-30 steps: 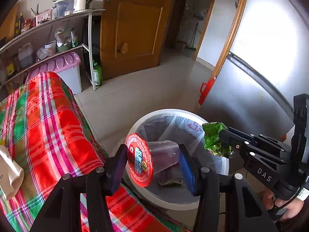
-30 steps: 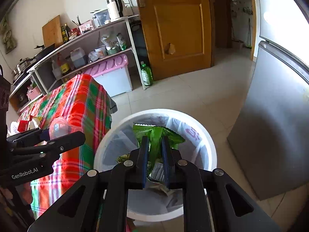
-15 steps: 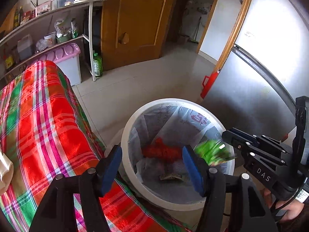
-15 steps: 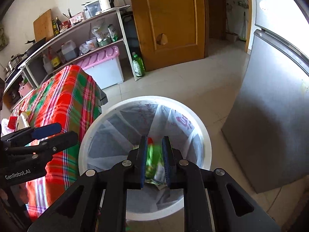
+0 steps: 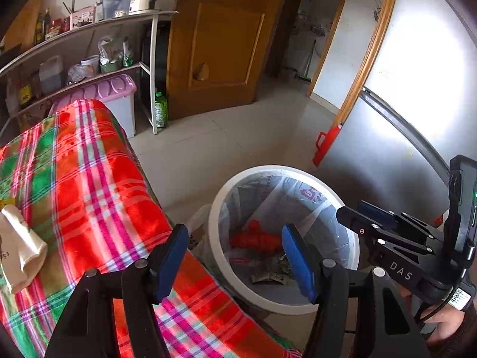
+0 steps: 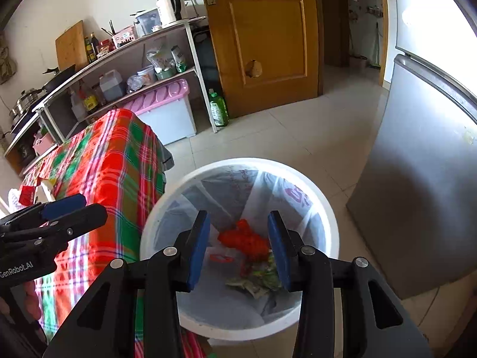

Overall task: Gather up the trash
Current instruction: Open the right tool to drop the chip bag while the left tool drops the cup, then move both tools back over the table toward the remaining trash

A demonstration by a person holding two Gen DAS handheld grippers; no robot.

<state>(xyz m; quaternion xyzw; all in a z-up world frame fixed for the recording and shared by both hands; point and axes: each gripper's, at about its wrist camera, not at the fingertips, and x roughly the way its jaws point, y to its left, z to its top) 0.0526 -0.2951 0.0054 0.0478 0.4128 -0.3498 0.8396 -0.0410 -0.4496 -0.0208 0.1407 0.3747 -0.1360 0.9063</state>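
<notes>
both grippers hang over the white bin (image 6: 325,217), fingers spread and empty. the right gripper (image 6: 238,250) has just been opening, nothing between its fingers; the left gripper (image 5: 235,262) likewise. the red cup (image 6: 244,240) and green wrapper (image 6: 268,273) lie inside the bin beside the plaid-covered surface (image 5: 89,185).

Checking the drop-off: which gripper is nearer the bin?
Right. The right gripper hangs over the bin, jaws open and empty above the trash. The left gripper is at the bin's edge, partly over the plaid tablecloth, also open and empty.
</notes>
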